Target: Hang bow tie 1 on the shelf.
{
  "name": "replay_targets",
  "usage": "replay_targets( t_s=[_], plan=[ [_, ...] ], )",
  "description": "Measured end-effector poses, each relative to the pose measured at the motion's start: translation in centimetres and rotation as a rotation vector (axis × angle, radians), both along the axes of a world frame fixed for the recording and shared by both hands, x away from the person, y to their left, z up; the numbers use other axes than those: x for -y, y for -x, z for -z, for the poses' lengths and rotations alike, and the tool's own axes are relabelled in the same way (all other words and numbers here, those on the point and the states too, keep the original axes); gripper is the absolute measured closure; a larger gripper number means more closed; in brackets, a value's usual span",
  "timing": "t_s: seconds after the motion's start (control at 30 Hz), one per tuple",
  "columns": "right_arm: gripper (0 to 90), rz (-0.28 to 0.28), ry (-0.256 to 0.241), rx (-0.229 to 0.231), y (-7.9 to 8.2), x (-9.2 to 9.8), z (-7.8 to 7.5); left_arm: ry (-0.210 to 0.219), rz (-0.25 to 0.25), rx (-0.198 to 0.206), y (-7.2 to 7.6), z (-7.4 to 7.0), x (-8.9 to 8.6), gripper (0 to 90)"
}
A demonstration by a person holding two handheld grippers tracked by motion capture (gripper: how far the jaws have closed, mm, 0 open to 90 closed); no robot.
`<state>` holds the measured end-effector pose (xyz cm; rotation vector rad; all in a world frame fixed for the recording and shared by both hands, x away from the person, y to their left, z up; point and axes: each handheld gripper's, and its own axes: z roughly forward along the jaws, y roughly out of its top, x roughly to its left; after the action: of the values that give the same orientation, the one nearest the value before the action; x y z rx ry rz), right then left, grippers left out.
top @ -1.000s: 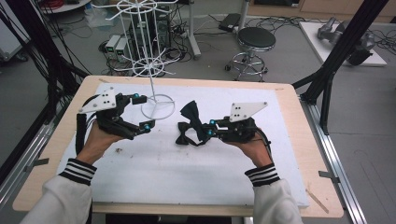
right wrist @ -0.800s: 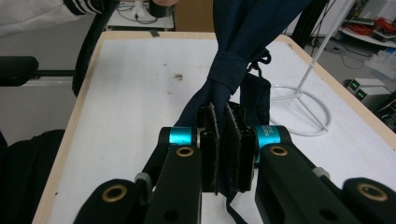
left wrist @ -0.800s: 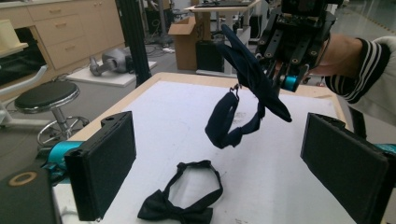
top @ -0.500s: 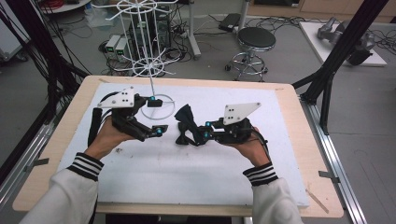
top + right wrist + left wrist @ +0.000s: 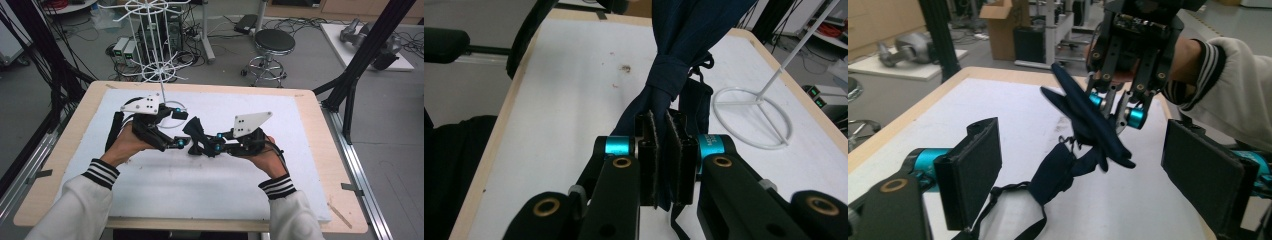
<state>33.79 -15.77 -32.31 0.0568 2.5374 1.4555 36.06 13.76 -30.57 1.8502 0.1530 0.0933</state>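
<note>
Your right gripper [image 5: 663, 165] has its jaws pinched tight on one wing of the dark navy bow tie [image 5: 1088, 125], which is held up off the white mat [image 5: 240, 185] around mid-table, while its neck strap [image 5: 1018, 200] dangles down to the mat. Your left gripper [image 5: 1083, 165] is right up next to it with the jaws spread wide, one pad on each side of the hanging fabric but touching nothing.

Main risk as I see it: if you close the left now, you probably catch just the thin strap or a loose fold below the knot (slippery-looking cloth, so it could slide straight out). Then if the right lets go, the whole thing flops onto the mat.

Other thing: the wire display stand [image 5: 162, 75] sits just behind your left hand [image 5: 127, 145] at the far side of the mat, and its ring base [image 5: 751, 117] is close. Swing the left gripper back and you could knock the pole, or the trailing strap could snag on an arm
</note>
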Motion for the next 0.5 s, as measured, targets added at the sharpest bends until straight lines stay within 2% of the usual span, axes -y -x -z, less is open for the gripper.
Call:
replay_targets(
  t_s=[0.13, 0.23, 0.33, 0.4, 0.5],
  plan=[
    [85.1, -0.006, 0.013, 0.006, 0.09, -0.29, 0.09, -0.035, 0.020, 0.003, -0.27, -0.05, 0.32, 21.1],
    [85.1, -0.015, 0.019, 0.011, 0.10, -0.51, 0.13, -0.042, 0.036, -0.015, -0.40, -0.02, 0.55, 23.4],
    [85.2, -0.015, 0.028, 0.016, 0.11, -0.68, 0.20, -0.075, 0.062, -0.024, -0.47, 0.08, 0.84, 27.0],
    [85.1, -0.018, 0.034, 0.017, 0.12, -0.78, 0.25, -0.098, 0.061, -0.018, -0.52, 0.14, 0.99, 29.1],
    [85.2, -0.022, 0.042, 0.024, 0.04, -0.93, 0.34, -0.114, 0.083, -0.018, -0.68, 0.16, 1.07, 35.6]
  ],
)
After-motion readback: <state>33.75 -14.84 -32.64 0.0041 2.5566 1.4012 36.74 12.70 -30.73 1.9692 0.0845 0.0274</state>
